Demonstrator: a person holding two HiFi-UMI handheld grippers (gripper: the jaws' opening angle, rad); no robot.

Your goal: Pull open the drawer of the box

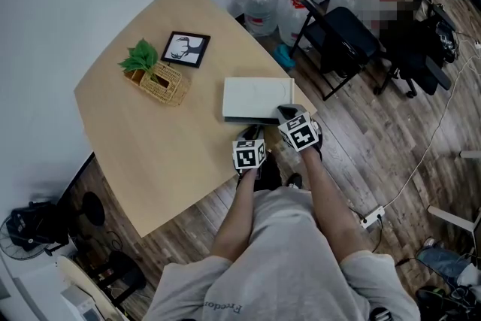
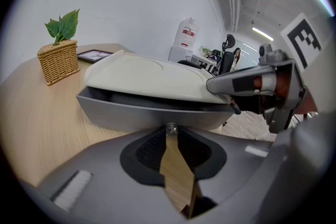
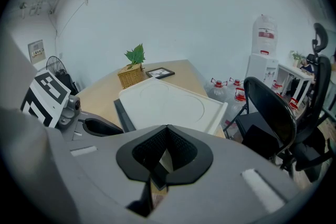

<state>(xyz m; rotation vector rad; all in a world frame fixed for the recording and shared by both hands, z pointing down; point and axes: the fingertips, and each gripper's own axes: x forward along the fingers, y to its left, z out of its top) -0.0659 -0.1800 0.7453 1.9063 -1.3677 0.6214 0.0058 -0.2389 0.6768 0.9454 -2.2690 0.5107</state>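
A flat white box (image 1: 255, 98) lies near the table's front right edge. Its grey drawer (image 2: 142, 110) stands a little way out, with a dark gap under the lid. My left gripper (image 2: 169, 134) is shut on the small knob (image 2: 169, 127) at the middle of the drawer front. In the head view the left gripper (image 1: 252, 134) sits just in front of the box. My right gripper (image 1: 285, 114) is shut, its tips resting on the near right corner of the box's top (image 3: 163, 105). The left gripper view shows the right gripper (image 2: 220, 84) pressing on the lid.
A wicker basket with a green plant (image 1: 156, 77) and a black picture frame (image 1: 186, 49) stand farther back on the wooden table (image 1: 143, 154). A black chair (image 1: 342, 34) and water bottles (image 1: 261, 5) are beyond the table's right edge. A power strip (image 1: 372, 216) lies on the floor.
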